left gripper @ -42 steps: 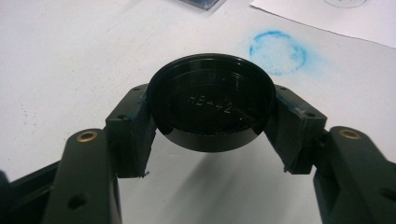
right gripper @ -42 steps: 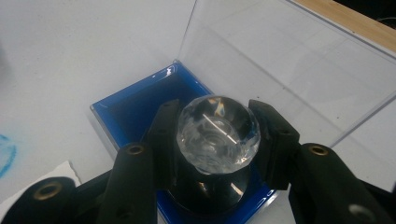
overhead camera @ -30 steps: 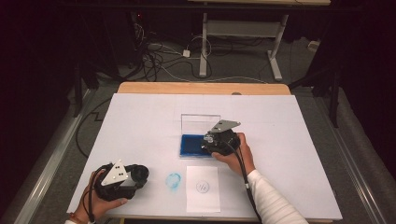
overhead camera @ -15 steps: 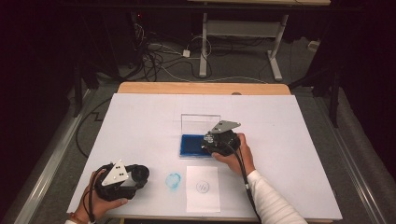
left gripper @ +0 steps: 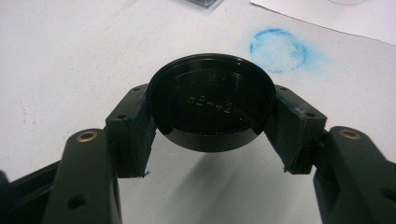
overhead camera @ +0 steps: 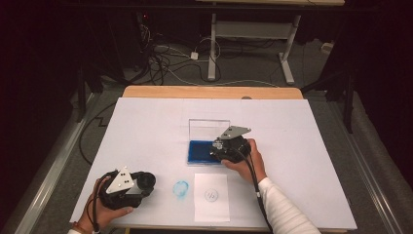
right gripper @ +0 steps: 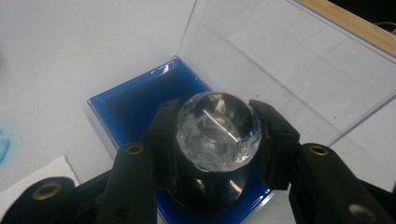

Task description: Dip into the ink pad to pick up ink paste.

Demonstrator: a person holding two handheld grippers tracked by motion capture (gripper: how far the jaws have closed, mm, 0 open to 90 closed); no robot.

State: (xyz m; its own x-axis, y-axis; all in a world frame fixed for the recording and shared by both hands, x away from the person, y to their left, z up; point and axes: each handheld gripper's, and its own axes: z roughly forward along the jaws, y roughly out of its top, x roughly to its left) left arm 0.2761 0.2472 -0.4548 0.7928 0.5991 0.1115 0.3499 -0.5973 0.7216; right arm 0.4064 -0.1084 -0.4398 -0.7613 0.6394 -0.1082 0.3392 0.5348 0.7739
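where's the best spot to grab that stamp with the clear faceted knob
Grip the clear faceted knob across its widest girth, from above, as the right gripper does now. The stamp stands upright in the blue ink pad, leaving the knob exposed on top.

- The right gripper (right gripper: 217,135) has its two black jaws closed on a stamp (right gripper: 217,132), one on each side of its clear faceted knob.
- The stamp's dark base sits below the knob, over the blue ink pad (right gripper: 135,105).
- The pad lies in a case whose clear lid (right gripper: 280,60) stands open behind it.
- A white paper (right gripper: 37,172) corner lies at lower left.
- A blue smudge (right gripper: 3,147) marks the table (right gripper: 70,46) at the left edge.
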